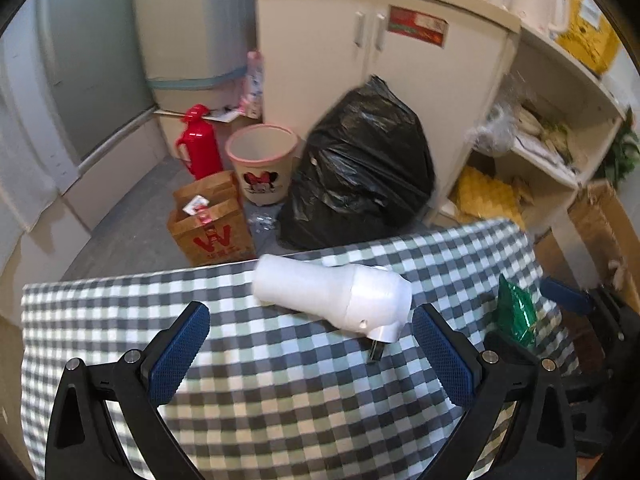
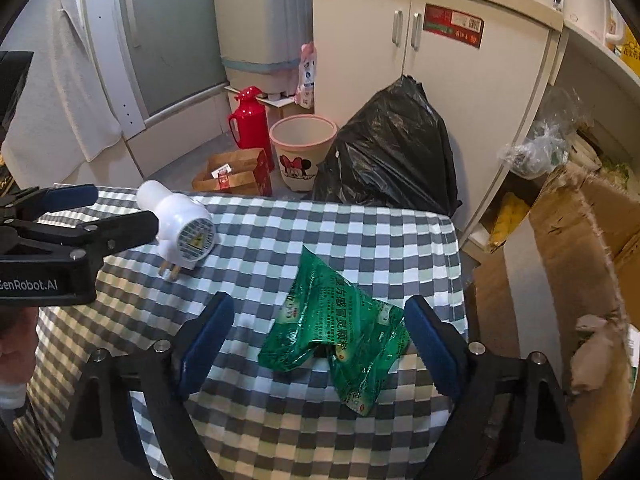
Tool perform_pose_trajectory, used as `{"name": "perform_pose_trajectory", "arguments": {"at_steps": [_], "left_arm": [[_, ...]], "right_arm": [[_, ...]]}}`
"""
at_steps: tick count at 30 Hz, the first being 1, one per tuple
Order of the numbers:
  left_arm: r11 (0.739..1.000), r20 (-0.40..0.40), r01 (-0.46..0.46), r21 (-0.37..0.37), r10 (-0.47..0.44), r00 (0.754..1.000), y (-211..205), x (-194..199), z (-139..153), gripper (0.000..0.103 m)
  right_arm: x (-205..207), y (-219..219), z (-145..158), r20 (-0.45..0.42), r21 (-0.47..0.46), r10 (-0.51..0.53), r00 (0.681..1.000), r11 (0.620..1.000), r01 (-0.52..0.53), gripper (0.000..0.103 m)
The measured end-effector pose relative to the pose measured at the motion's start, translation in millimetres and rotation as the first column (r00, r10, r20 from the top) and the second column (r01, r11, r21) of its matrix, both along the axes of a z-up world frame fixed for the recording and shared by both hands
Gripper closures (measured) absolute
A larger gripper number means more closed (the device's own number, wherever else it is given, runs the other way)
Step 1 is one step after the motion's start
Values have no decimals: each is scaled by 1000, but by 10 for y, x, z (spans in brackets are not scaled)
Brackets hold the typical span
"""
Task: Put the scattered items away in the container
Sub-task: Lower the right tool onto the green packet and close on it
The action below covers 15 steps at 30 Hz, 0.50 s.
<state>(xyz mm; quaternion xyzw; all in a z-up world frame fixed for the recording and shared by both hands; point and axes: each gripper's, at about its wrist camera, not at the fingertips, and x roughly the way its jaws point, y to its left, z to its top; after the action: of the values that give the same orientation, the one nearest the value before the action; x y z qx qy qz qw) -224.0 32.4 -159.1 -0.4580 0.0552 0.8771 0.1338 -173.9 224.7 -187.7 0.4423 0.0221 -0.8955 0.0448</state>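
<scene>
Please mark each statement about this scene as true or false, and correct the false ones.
1. Both grippers are open. True: the left gripper and the right gripper hold nothing.
2. The white plug-in device stands upright. False: it lies on its side on the checkered tablecloth.
3. The green packet lies between the right gripper's fingers. True.
4. The Minnie Mouse bin is on the table. False: it stands on the floor beside the black garbage bag.
5. The thermos is blue. False: red.
</scene>
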Motion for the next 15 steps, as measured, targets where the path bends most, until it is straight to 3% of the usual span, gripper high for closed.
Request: {"name": "perform_pose_trajectory", "arguments": {"at_steps": [4,6,8,13,15], "left_arm": [[998,2,57,-33,-57,998,88,-86,-76,0],[996,6,79,-39,-79,997,120,-117,-112,0],[995,9,92,-41,-91,996,141,-156,-147,0],[993,26,114,-37,-113,993,169,-260,-240,0],[992,32,120,-35,-119,992,176,-280,-278,0]], "right_arm": [[-31,23,-72,15,-7,0,1000,1000,0,17],[-46,33,-114,27,-10,2,1000,1000,-1,25],[-62,44,-150,37,1,-4,999,1000,4,44],[-68,16,-187,39,27,1,999,1000,-2,49],[-60,15,-196,34,37,-4,999,999,3,55]]}}
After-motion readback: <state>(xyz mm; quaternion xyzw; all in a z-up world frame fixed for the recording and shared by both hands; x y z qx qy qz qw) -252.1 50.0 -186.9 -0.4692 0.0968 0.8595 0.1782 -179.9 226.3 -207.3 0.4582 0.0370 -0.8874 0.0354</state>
